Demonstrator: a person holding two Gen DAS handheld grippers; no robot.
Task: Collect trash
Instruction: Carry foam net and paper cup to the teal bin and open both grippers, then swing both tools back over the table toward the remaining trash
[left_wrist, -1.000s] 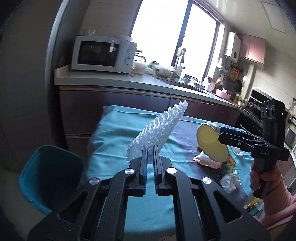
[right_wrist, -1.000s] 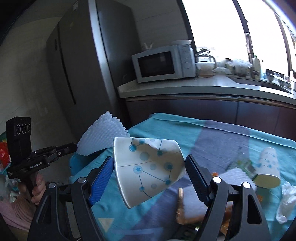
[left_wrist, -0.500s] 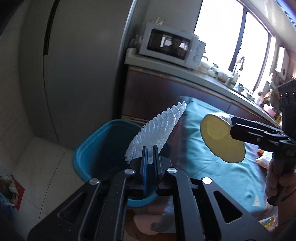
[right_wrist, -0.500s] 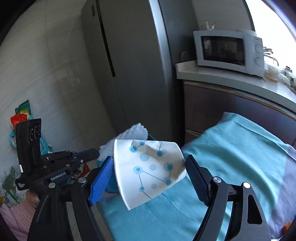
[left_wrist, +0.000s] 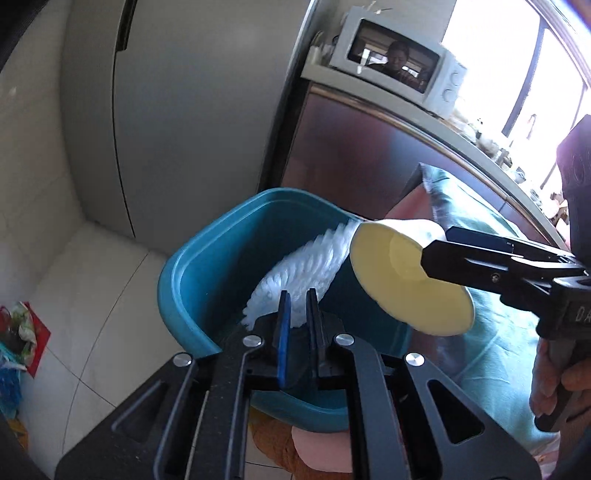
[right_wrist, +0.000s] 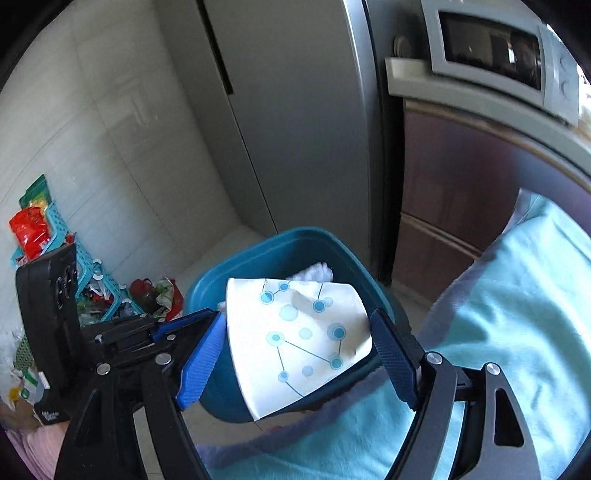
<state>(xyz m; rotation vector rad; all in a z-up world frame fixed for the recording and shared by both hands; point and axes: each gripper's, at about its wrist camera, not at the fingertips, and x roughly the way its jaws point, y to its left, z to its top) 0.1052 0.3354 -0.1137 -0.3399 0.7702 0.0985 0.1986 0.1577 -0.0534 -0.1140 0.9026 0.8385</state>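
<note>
The left gripper (left_wrist: 297, 310) is clamped on a white foam fruit net (left_wrist: 303, 267) over the open teal trash bin (left_wrist: 207, 254). The right gripper (right_wrist: 295, 354), jaws wide, pinches a dotted paper cup (right_wrist: 299, 339) just above the bin's rim nearest the teal-clothed table (right_wrist: 517, 314).

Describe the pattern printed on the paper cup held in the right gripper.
White paper cup with blue dots joined by thin lines; clearest in the right wrist view.

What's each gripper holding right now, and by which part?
Left gripper pinches the white foam netting by its lower end. Right gripper clamps the dented paper cup across its side walls.
</note>
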